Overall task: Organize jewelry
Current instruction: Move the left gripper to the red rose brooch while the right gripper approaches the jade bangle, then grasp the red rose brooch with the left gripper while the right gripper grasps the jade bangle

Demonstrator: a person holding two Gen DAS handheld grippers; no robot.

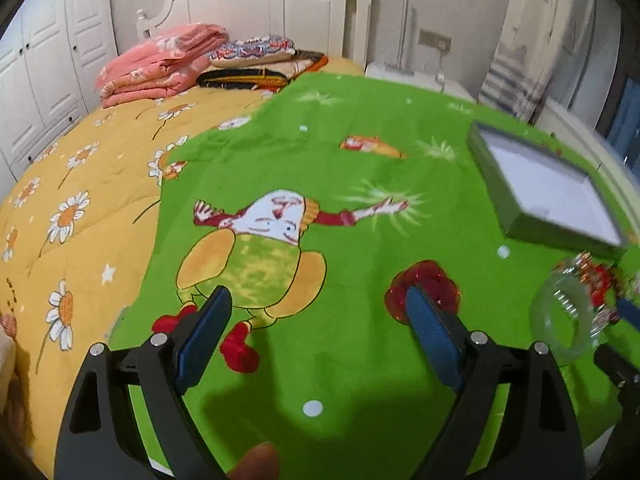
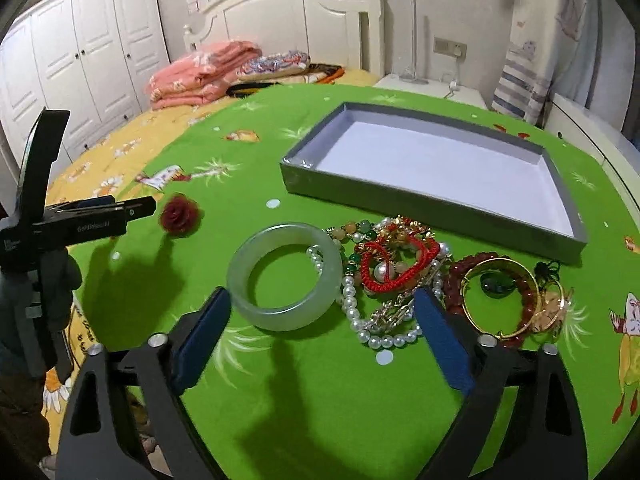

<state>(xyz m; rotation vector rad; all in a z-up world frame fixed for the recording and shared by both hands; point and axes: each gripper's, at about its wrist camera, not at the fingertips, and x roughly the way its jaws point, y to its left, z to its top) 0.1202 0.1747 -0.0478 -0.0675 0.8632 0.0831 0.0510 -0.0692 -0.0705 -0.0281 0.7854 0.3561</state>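
Two hand-held grippers are seen poised over a green cartoon blanket point(image 2: 320, 400) spread on a bed, with the sorting of the jewelry judged not yet begun. Nearest in the right wrist view, the right gripper point(image 2: 322, 308) is held with its jaws spread wide and nothing between them, just short of the heap. Directly beyond its fingertips a pale jade bangle point(image 2: 284, 276) is laid flat, its right edge touching a pearl strand point(image 2: 372, 320) that trails toward the near side. To the right of these, a red cord bracelet point(image 2: 396, 268), mixed beads and a gold bangle point(image 2: 500, 300) resting on dark red beads are tangled together in one pile. Farther off, just behind the pile, a shallow grey box point(image 2: 440, 204) with a white floor is shown open and bare, no piece having been placed in it. A red rose-shaped piece point(image 2: 180, 215) is set apart on the blanket, left of the pile. In the left wrist view, the left gripper point(image 1: 316, 300) is likewise held wide open and empty above the blanket, the rose just beyond its right finger and the heap well off to its right. At the far end, folded quilts point(image 2: 200, 76) are stacked by a white headboard point(image 2: 288, 12). Every item is thus left to be moved, presumably into the box.
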